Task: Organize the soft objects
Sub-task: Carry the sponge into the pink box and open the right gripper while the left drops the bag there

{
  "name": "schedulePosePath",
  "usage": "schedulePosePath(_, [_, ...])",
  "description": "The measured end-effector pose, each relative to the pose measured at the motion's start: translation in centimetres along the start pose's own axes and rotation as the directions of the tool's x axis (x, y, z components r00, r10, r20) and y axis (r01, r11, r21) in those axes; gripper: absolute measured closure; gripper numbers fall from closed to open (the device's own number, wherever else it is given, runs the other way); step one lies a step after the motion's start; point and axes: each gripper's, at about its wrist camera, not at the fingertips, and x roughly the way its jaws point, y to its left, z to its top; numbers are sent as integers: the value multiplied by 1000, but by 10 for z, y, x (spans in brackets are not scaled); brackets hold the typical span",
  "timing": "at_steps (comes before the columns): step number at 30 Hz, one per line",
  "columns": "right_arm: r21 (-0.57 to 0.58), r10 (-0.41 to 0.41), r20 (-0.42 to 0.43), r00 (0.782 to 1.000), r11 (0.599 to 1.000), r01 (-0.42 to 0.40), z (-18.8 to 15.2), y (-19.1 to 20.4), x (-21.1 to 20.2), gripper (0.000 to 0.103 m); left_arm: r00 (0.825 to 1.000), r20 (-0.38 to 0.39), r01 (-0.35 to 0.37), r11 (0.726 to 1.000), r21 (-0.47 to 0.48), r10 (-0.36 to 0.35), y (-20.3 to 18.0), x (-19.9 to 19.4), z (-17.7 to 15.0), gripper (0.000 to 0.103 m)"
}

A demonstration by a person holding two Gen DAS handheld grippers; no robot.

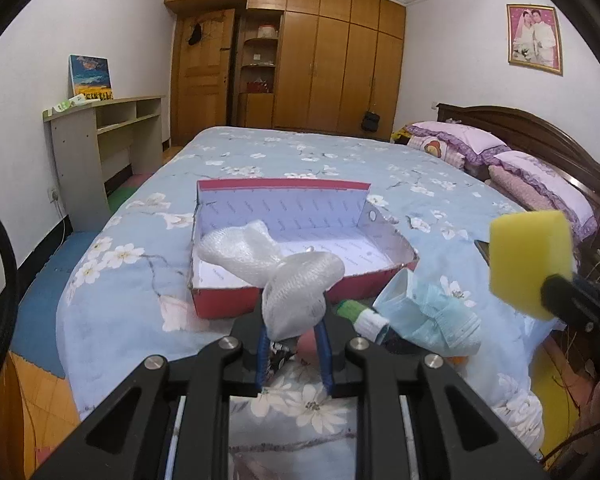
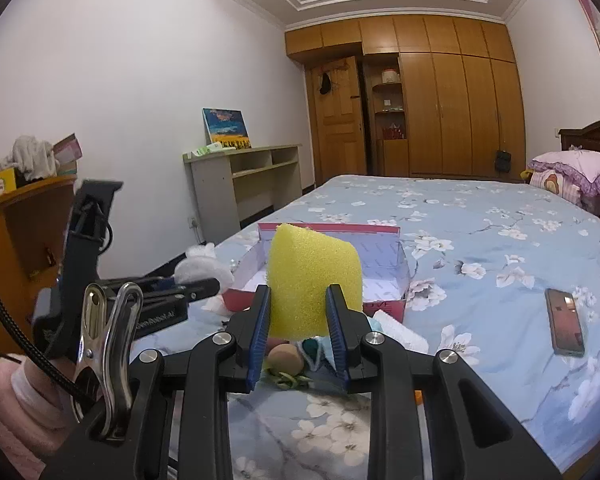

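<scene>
- Low in the left wrist view, the left gripper has its blue-padded jaws pinching a white mesh cloth, a loosely knotted, net-like strip that billows up and trails toward the middle of the frame.
- In the lower centre of the right wrist view, the right gripper has its jaws pressed into the sides of a yellow sponge: a porous, blocky piece, squeezed narrower where the pads bite.
- Just beyond the left gripper, right of centre on the floral bedspread, lies a small heap: a pale blue ruffled item and a green-and-white roll.
- A phone lies flat at the right of the right wrist view.
- Further back, mid-frame, stands a red cardboard box, open-topped, with a white lining; the far end of the mesh cloth overlaps its near left corner, and the rest of the floor shows bare.
</scene>
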Motion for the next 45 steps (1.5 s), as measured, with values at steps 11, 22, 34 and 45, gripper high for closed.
schedulePosePath(11, [-55,-11,-67,998,998,7,30,-33,55,74,1000,8,-5,1000,16,5,0,24,31,82])
schedulePosePath(22, [-120,-57,-173,983,992,37,33,-55,136,74,996,-85,-25,1000,-5,25,18,95,38,82])
schedulePosePath(34, [-36,-69,-308,949,998,61,7,-87,213,74,983,-185,-1,1000,0,1,28,160,30,82])
schedulePosePath(45, [-43,-176,-437,882,984,175,-13,-94,230,74,952,-258,162,986,-38,-166,23,194,25,82])
